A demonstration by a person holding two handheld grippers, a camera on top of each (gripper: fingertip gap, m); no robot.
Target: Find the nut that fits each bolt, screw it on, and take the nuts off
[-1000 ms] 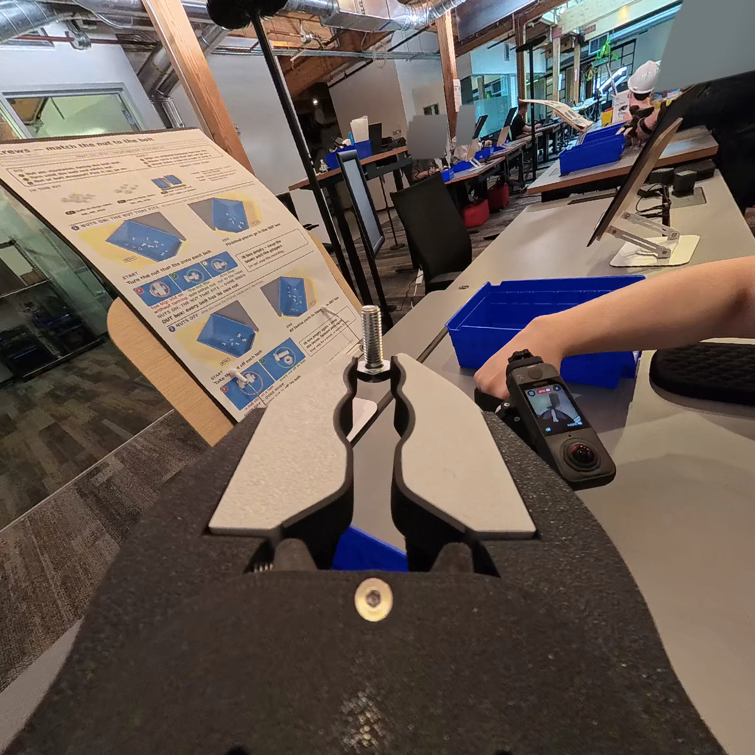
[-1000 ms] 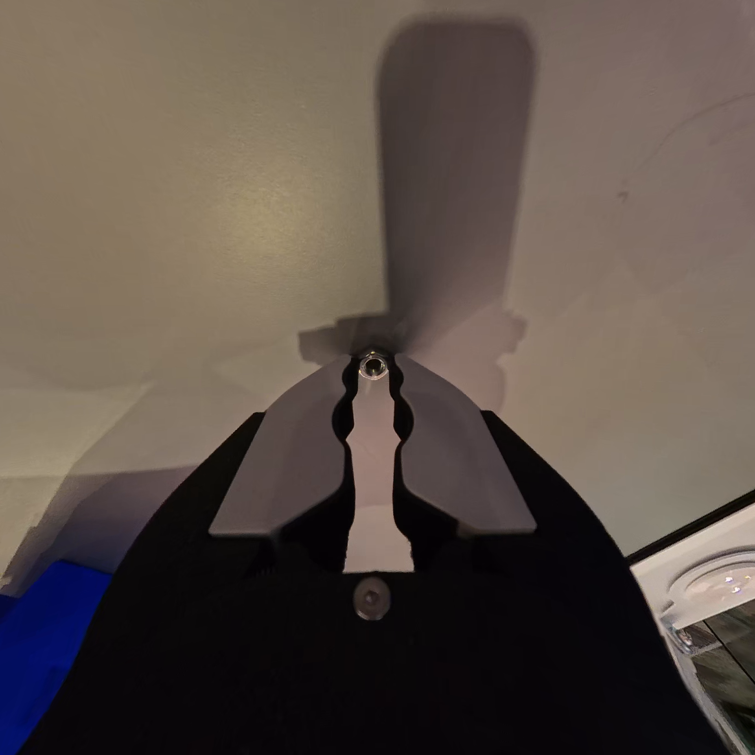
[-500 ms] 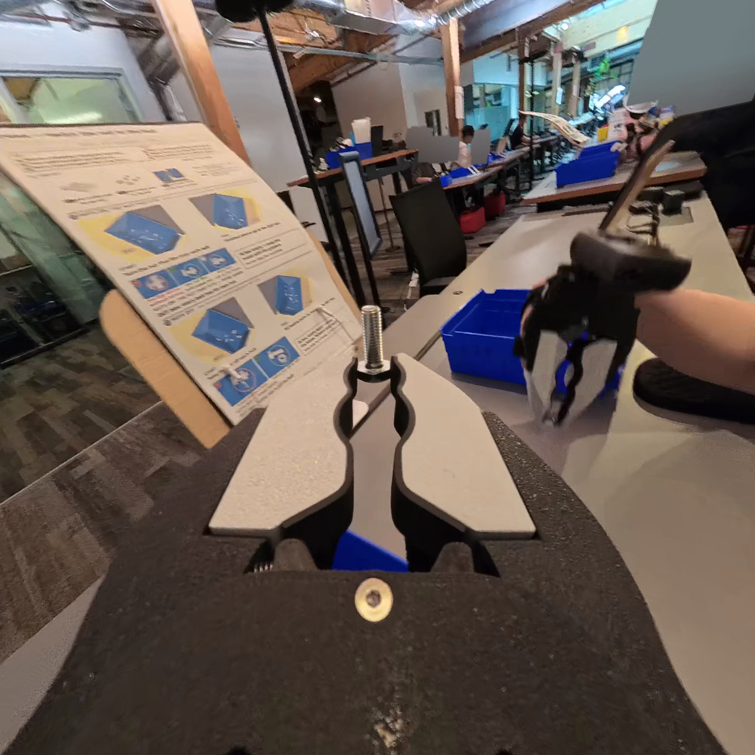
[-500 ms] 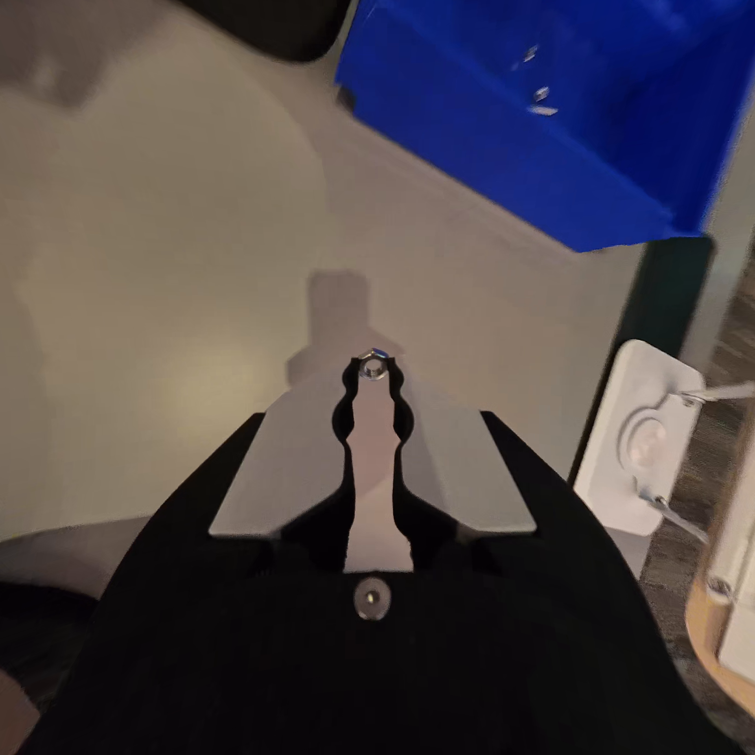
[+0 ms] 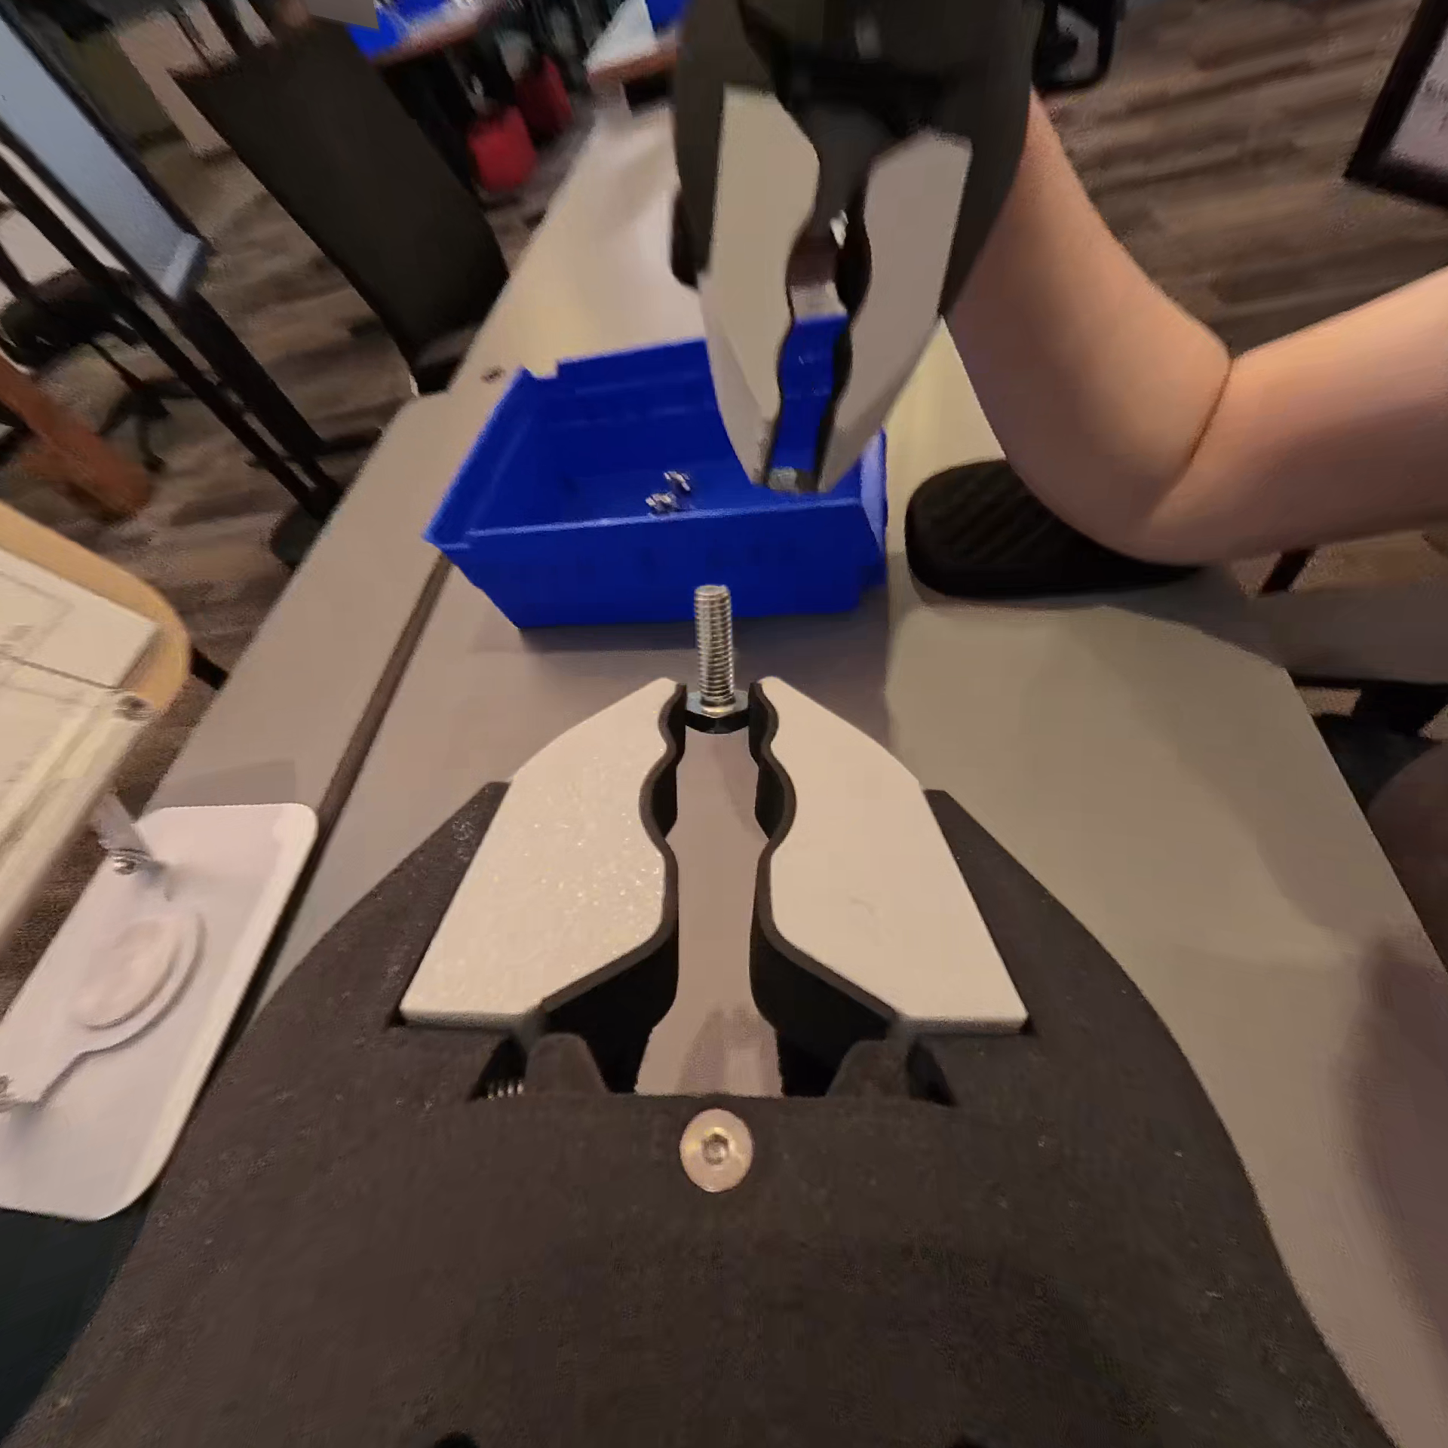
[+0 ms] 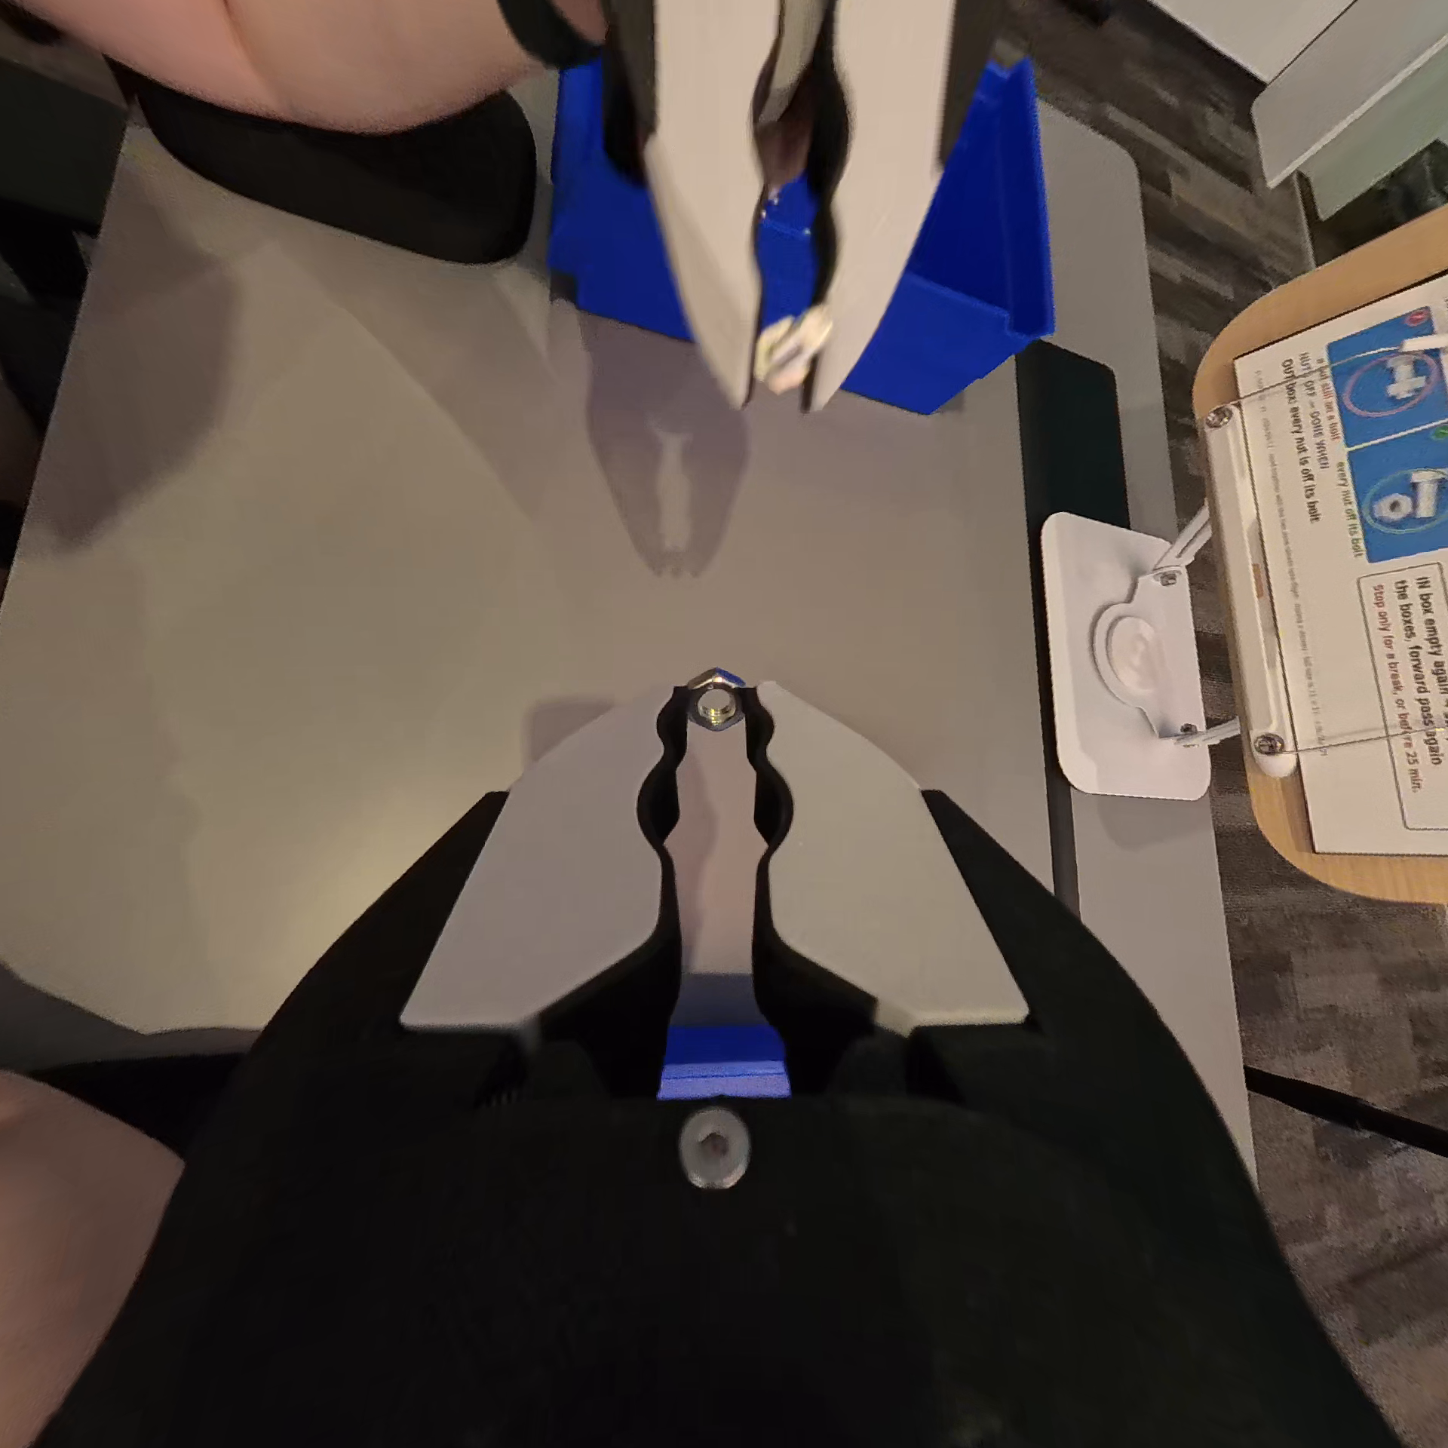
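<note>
My left gripper (image 5: 714, 693) is shut on the head of a silver bolt (image 5: 711, 638), whose threaded shaft points up and away from the fingertips. My right gripper (image 6: 711, 693) is shut on a small silver hex nut (image 6: 711, 711), its hole facing the camera. The two grippers face each other above the grey table (image 5: 1097, 823), tips apart. The right gripper (image 5: 791, 470) hangs above the bolt in the left wrist view, in front of the blue bin. The left gripper (image 6: 776, 376) with the bolt (image 6: 795, 345) shows blurred at the top of the right wrist view.
A blue bin (image 5: 666, 564) with a few loose metal parts (image 5: 666, 494) stands on the table beyond the bolt; it also shows in the right wrist view (image 6: 940, 313). An instruction board (image 6: 1371, 548) on a white stand base (image 6: 1128, 658) stands at the table's side. A person's forearm (image 5: 1175, 439) reaches in. Left tips to right tips: about 8 cm.
The left gripper has tilted down toward the table, still holding the bolt. The right gripper has lifted off the table with the nut and swung round to face the left gripper.
</note>
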